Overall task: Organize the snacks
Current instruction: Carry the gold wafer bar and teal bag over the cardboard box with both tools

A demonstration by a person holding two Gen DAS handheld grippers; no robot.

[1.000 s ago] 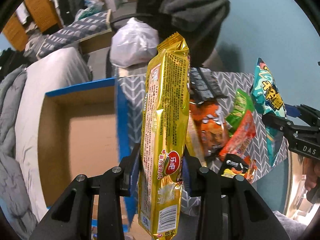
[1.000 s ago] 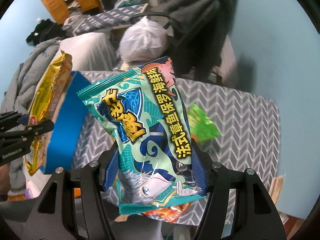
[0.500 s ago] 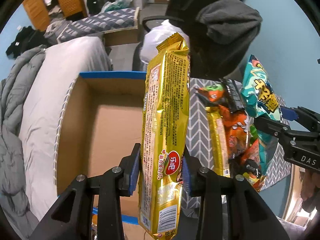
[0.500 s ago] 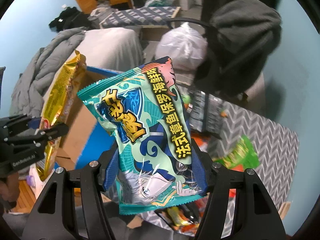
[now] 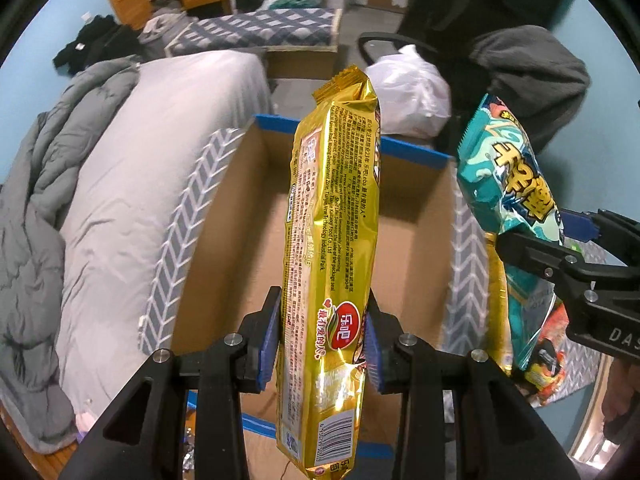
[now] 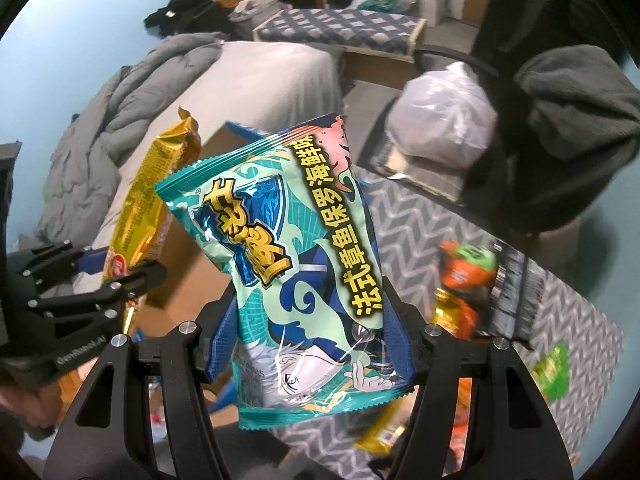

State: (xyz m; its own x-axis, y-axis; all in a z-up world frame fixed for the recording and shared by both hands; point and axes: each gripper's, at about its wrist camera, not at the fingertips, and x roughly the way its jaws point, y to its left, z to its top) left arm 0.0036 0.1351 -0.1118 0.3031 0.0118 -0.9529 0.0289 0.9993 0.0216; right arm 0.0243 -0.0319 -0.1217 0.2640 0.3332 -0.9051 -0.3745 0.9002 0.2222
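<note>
Snacks are the job, and two are in hand right now: a long gold foil biscuit packet (image 5: 334, 248) clamped upright near its lower end by the left gripper (image 5: 320, 344), blue pads pressed on both sides, and a puffy teal plastic snack bag w/ blue-and-yellow print (image 6: 296, 264) pinched low down between the pads of the right gripper (image 6: 312, 344), jaws standing wider since the bag is fatter. Both packs stick up and away from the fingers, prob. so the free ends can go down first. In the left wrist view the gold packet hangs over an open brown cardboard box w/ blue-taped rim (image 5: 404, 152), its inside bare as far as shown; teal bag sits just right of the box's right wall. Box rests on a grey-and-white chevron cloth (image 6: 448, 232), a grey bed w/ rumpled duvet (image 5: 120, 168) to its left. More snacks lie loose on the cloth at right: an orange-and-green packet (image 6: 464, 268), a dark striped pack (image 6: 516, 280), a small green sachet (image 6: 556, 372), somewhat blurred. My read: box is the sorting bin, both hands bringing packs to drop in, neither yet released. Slick foil could slip if the grip loosens early.
</note>
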